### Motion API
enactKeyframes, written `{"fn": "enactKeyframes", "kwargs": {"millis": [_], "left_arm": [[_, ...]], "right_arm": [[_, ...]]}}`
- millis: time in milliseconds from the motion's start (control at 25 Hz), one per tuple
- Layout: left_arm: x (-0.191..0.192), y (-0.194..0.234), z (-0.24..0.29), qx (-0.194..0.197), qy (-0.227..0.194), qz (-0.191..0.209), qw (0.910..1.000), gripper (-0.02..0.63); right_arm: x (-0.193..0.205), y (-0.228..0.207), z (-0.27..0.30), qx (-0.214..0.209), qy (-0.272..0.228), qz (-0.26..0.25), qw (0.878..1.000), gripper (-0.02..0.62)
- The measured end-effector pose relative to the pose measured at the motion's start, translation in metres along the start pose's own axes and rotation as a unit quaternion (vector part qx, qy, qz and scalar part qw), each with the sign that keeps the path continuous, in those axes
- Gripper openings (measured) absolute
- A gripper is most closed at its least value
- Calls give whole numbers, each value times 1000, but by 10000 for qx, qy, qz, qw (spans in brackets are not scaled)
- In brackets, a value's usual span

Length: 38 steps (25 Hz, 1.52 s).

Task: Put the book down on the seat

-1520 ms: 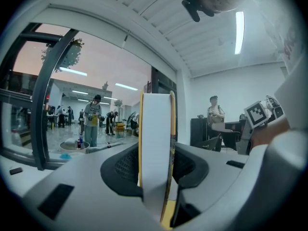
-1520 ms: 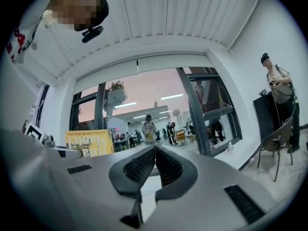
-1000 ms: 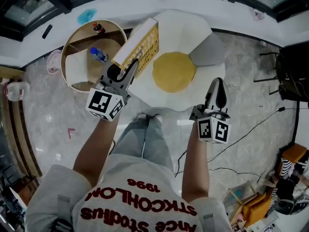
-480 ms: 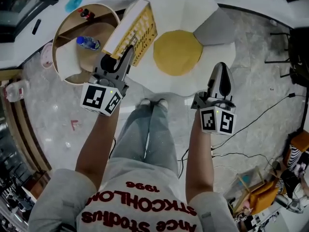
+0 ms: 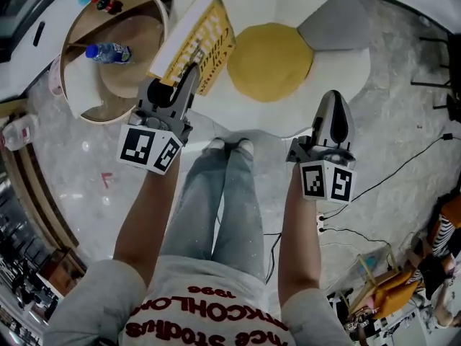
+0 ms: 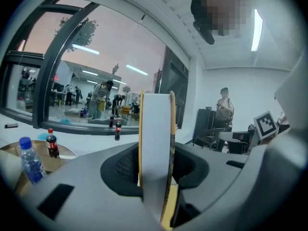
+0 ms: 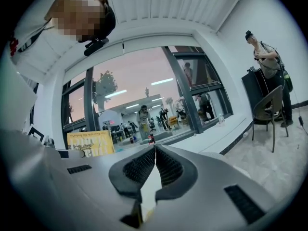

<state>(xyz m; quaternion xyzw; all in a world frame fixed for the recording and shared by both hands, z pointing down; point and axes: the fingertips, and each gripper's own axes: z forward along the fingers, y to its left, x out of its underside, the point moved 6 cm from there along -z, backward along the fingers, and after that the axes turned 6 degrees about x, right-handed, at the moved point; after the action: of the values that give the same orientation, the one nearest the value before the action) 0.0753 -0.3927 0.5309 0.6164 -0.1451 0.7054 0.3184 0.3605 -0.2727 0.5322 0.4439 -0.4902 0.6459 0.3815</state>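
A yellow book with a thick white page block is clamped at its near end by my left gripper. It is held over the left part of the egg-shaped white seat, beside the seat's yellow middle cushion. In the left gripper view the book stands edge-on between the pads, with the left gripper shut on it. My right gripper hangs over the seat's near right edge with nothing in it. In the right gripper view its tips meet, and the book shows at the left.
A round wooden table stands left of the seat, with a water bottle and a small cola bottle on it. The person's legs and shoes are at the seat's near edge. Cables run over the floor on the right.
The seat and table have drifted up and left in the head view as the person came closer. Both grippers keep their grip and pose; the book stays over the seat's left part.
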Motion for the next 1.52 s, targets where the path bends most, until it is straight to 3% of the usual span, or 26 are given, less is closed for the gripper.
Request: {"fn": "enactKeyframes", "kwargs": {"millis": [480, 920, 1160, 1320, 1520], "left_arm": [[85, 12, 31, -47, -33, -314, 9995, 146], [154, 33, 58, -150, -342, -932, 9949, 146], [201, 60, 78, -675, -429, -1510, 9853, 147], [231, 77, 86, -998, -646, -2167, 9690, 147], [260, 96, 95, -1287, -722, -2424, 9589, 146]], "right_arm": [[63, -29, 15, -89, 83, 78, 9999, 25], [115, -43, 25, -197, 205, 207, 9994, 25], [135, -57, 27, -214, 325, 267, 9989, 25], [142, -64, 26, -172, 364, 347, 9986, 25], [156, -62, 30, -192, 477, 346, 9981, 25]]}}
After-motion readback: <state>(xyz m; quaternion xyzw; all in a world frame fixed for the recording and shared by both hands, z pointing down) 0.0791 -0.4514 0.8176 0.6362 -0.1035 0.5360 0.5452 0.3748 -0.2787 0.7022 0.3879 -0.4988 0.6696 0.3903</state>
